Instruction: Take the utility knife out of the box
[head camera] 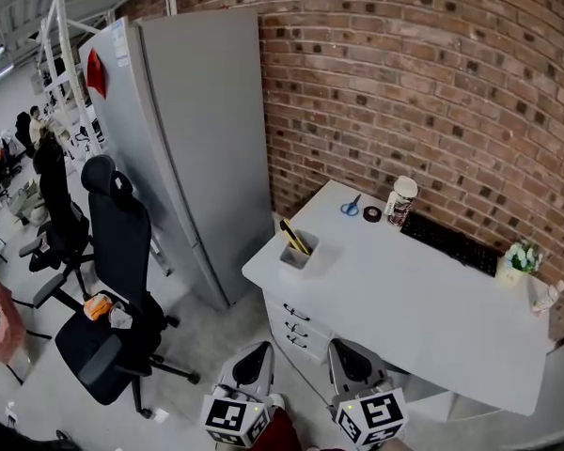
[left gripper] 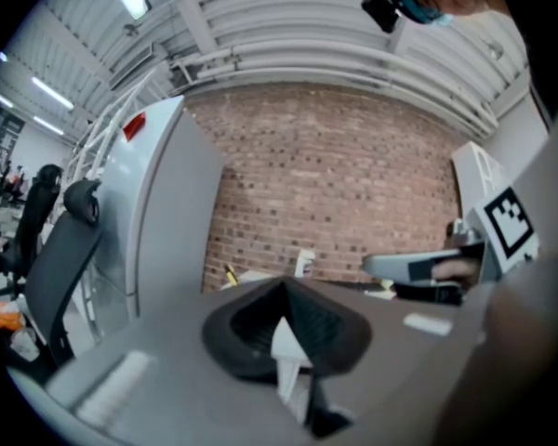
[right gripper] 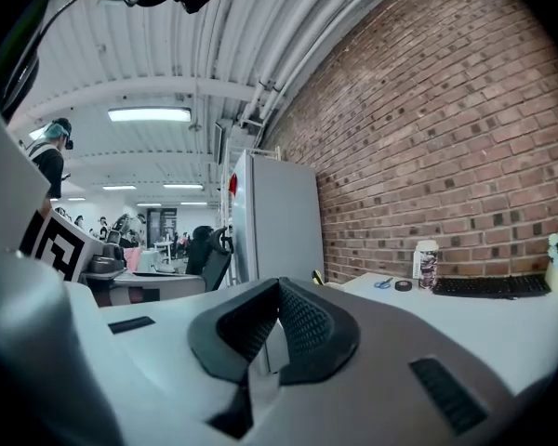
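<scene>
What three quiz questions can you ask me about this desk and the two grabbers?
1. True or false: the yellow utility knife lies flat on the desk, outside the grey box.
2. What small dark thing lies right beside the blue scissors?
3. Fill in: the fingers of the left gripper and the right gripper are both ____, with nothing between them.

Key: 1 false, it stands in the box. 2 the tape roll. 3 shut.
</scene>
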`<state>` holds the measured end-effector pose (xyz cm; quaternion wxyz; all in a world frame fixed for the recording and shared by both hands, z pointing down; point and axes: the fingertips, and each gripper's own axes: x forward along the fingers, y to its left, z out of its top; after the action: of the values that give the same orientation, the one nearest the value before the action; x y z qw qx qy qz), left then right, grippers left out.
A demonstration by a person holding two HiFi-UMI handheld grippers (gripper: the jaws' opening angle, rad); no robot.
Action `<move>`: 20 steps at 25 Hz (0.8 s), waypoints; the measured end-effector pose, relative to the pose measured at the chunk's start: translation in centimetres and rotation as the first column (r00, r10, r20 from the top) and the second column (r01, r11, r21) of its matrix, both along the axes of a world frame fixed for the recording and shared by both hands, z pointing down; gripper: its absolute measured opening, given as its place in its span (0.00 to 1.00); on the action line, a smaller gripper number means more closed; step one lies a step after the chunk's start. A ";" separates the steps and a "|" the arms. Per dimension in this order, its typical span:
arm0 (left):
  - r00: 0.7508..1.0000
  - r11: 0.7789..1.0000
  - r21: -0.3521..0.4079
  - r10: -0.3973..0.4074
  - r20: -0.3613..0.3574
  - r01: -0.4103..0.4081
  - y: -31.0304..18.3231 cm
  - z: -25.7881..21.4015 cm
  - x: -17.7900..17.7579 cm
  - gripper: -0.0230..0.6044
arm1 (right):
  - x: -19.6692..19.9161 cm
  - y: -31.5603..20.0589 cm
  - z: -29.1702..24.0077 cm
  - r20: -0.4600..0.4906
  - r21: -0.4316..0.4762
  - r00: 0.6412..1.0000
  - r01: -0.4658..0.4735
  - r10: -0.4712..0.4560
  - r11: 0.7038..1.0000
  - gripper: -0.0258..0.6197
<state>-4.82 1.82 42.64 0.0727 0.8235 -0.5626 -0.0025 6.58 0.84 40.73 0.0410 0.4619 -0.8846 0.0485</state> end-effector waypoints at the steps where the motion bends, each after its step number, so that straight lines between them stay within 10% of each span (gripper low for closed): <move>1: 1.000 1.000 -0.003 0.002 0.002 -0.002 -0.8 0.1 -0.4 0.04 | -0.5 -0.8 0.1 -0.001 -0.003 1.000 0.000 0.000 1.000 0.05; 20: 0.997 0.996 -0.045 0.074 -0.012 -0.074 -13.6 1.8 -5.8 0.04 | -5.9 -13.4 0.5 -0.028 -0.018 0.995 -0.098 0.097 0.995 0.05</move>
<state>-10.58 -11.80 44.44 0.0943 0.8418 -0.5313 0.0087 0.65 -12.54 41.26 0.0547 0.5049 -0.8599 0.0527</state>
